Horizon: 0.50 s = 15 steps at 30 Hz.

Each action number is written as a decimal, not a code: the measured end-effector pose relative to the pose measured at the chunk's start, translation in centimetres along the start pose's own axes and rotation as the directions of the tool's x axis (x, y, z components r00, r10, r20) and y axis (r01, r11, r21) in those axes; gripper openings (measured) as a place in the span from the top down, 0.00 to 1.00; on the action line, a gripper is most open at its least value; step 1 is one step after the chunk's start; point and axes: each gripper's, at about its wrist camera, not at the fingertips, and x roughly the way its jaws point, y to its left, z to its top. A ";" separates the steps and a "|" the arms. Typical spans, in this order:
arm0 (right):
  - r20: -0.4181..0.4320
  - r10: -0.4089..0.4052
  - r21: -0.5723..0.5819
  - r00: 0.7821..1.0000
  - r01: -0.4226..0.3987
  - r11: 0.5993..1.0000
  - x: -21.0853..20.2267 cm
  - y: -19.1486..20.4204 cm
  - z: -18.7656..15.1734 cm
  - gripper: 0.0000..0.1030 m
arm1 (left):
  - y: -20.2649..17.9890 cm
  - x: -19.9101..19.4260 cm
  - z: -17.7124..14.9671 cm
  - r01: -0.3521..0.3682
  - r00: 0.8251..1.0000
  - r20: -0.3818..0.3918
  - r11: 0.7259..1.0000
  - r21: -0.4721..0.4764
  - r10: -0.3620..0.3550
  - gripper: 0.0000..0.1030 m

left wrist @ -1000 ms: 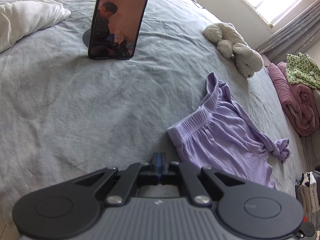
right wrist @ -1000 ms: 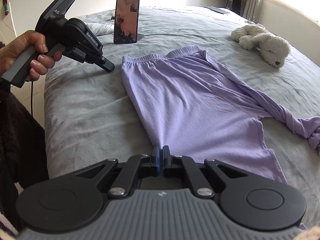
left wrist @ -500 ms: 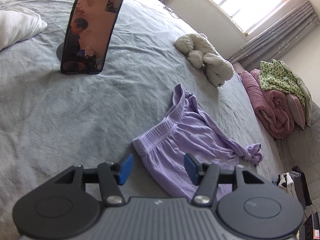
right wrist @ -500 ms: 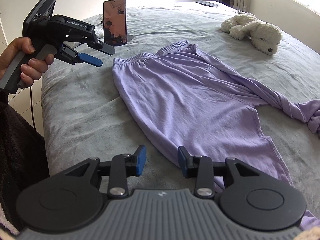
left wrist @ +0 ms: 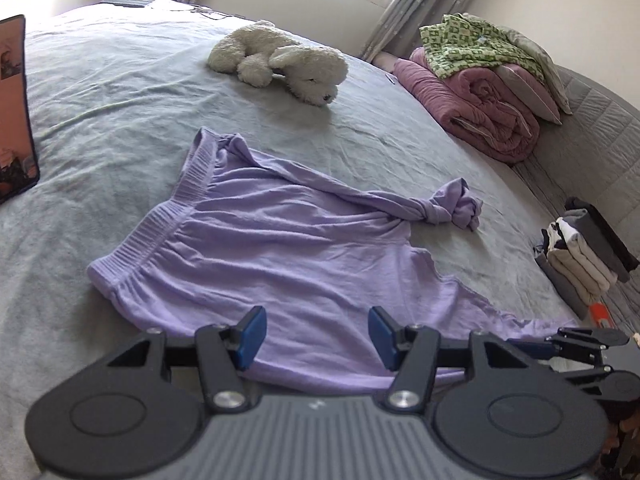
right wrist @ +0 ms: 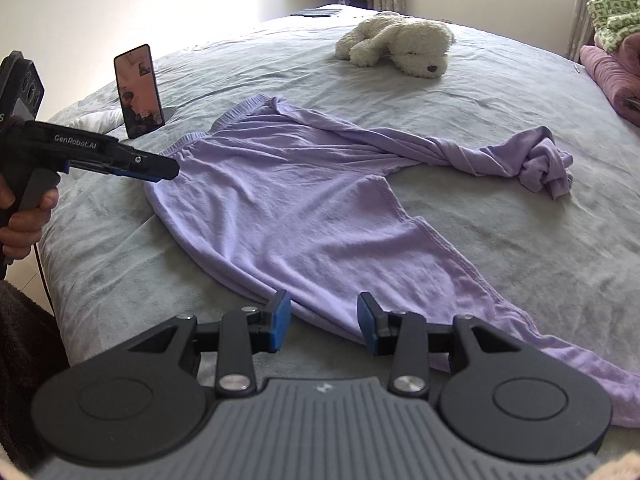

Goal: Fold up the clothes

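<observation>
**Lilac trousers spread on the bed, both grippers released**

Your grey bed carries lilac trousers lying flat, one leg twisted into a knot. A white plush dog lies beyond them, a phone stands upright near the waistband. Your left hand-held gripper and right hand-held gripper hover over the trousers' near edge, jaws apart, grasping nothing.

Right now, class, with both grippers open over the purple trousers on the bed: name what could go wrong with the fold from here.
1. One leg of the purple trousers ends in a twisted knot; folding now would likely leave a lump.
2. The right gripper sits at the trousers' near edge, so closing may catch the grey bedcover as well.
3. The propped phone stands close to the waistband; a wide swing by the left gripper could topple it.
</observation>
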 end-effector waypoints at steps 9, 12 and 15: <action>0.063 -0.181 0.164 0.982 0.168 0.972 -3.0 -7.7 -2.9 0.60 | -7.3 5.0 0.2 0.088 0.993 -0.090 0.981 0.170 -0.074 0.45; 0.072 -0.259 0.199 0.963 0.241 0.950 -3.8 -10.8 -3.9 0.60 | -9.8 7.2 0.7 0.100 0.992 -0.097 0.978 0.185 -0.083 0.46; 0.071 -0.313 0.176 0.947 0.297 0.939 -4.0 -13.0 -4.6 0.60 | -12.0 9.6 1.0 0.106 0.990 -0.111 0.977 0.184 -0.087 0.46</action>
